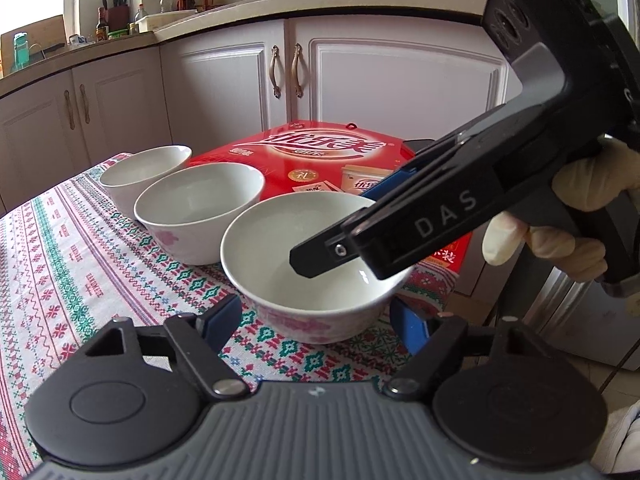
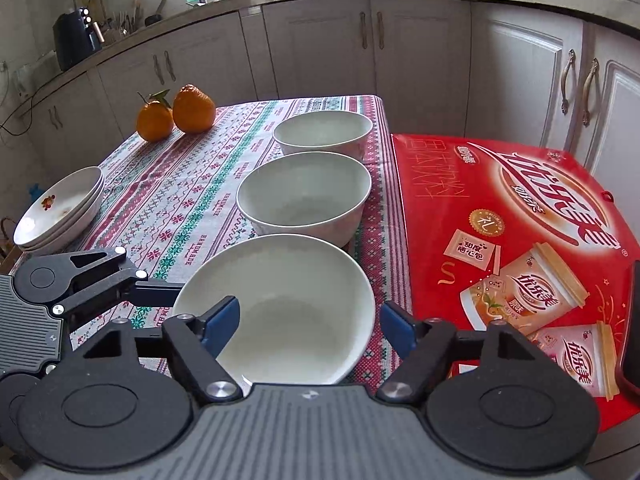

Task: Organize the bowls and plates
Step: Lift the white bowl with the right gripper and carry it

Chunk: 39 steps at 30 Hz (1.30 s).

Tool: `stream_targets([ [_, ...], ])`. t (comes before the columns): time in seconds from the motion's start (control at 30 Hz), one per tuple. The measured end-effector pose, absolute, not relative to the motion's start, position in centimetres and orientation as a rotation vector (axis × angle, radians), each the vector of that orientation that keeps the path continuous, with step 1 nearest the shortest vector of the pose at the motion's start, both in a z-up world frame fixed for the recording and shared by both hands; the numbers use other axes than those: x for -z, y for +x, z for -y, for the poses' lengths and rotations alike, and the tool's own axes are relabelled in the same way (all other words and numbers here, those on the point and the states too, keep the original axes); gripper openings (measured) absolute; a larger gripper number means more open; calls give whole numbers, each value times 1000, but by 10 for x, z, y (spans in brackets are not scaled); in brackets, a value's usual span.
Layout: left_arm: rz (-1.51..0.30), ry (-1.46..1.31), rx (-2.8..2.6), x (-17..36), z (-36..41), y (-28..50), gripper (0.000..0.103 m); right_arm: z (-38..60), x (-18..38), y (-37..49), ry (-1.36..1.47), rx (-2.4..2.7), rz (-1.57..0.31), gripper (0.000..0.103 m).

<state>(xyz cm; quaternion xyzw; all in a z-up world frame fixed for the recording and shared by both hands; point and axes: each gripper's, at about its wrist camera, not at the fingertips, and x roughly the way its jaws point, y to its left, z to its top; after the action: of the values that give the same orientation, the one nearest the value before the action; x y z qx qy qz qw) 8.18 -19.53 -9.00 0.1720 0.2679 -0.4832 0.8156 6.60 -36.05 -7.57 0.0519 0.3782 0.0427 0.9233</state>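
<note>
Three white bowls stand in a row on the patterned tablecloth. The near bowl has pink flowers on its side. The middle bowl and the far bowl stand behind it. My left gripper is open, its fingers either side of the near bowl at table level. My right gripper is open over the near bowl, one finger inside it and one outside its right rim. It shows in the left wrist view reaching in from the right. A stack of shallow plates sits at the table's left edge.
A red gift box lies right of the bowls. Two oranges sit at the far left of the table. The tablecloth covers the table. White kitchen cabinets stand behind.
</note>
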Motion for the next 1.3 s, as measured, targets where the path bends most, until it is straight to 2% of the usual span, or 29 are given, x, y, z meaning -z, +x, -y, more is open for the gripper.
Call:
stream_targets([
  [0.13,-565,375,1032,89,196,81,80,363,76,66,130,-96,-779,74],
  [0.63,-586,356,1026,82,184,82,79,350,64,64,127,-122,-768,74],
  [1.3,-617,325,853,68,106,94,79,268,59,105,30,-340,-775,74],
])
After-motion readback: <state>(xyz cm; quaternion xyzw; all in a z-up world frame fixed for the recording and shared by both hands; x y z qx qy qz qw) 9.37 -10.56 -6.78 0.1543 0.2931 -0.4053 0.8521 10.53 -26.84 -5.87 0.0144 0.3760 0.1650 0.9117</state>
